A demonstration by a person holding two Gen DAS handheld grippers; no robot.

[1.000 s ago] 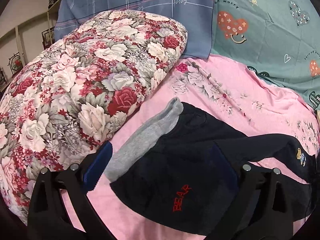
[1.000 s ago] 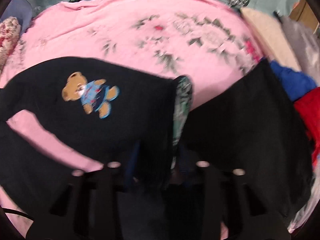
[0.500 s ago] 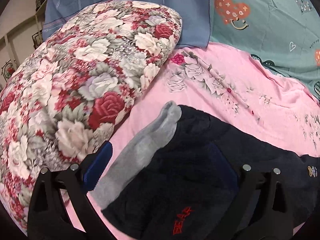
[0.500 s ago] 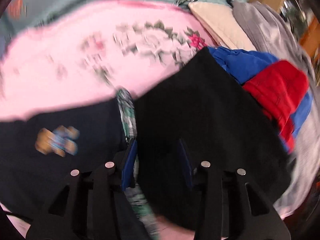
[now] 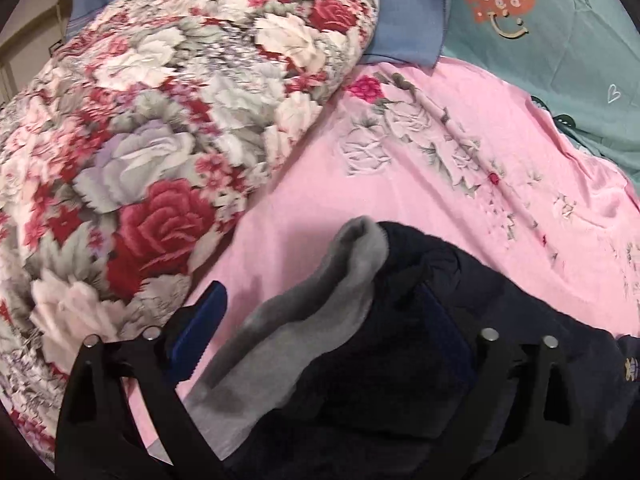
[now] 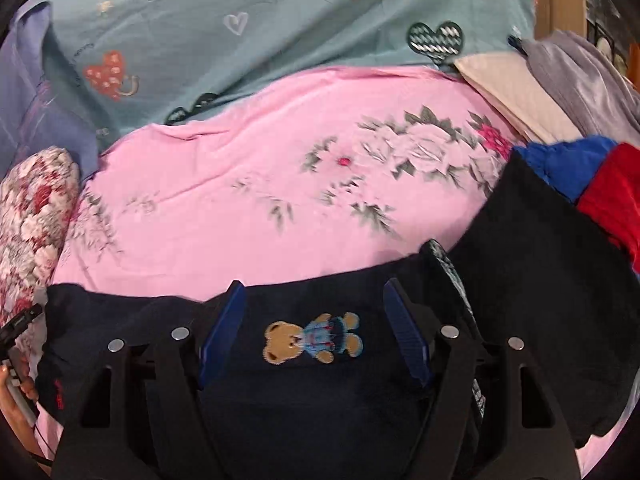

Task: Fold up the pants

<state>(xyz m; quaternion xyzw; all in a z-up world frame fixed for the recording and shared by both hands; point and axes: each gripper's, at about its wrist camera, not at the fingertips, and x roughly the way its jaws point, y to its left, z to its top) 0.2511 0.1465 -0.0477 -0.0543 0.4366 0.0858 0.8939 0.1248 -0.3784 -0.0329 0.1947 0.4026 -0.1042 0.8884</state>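
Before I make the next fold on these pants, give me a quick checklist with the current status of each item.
1. Right gripper open, over the bear patch: ok.
2. Left gripper open around the grey waistband: ok.
3. Pants lying flat: not ok, bunched at the waistband.
4. Pink sheet bare ahead for folding: ok.
5. Other clothes apart from the pants: cannot tell.

Left gripper (image 5: 324, 332): matte black angular frame w/ triangular cut-outs, round silver screws on top, blue ribbed pads (image 5: 200, 328) w/ serrated edge. Right gripper (image 6: 316, 336): same build, black arms, four silver screw heads, blue ridged pads (image 6: 406, 332). Bare skin of a hand (image 6: 18, 408) at right-wrist view's left edge, beside thin cable.
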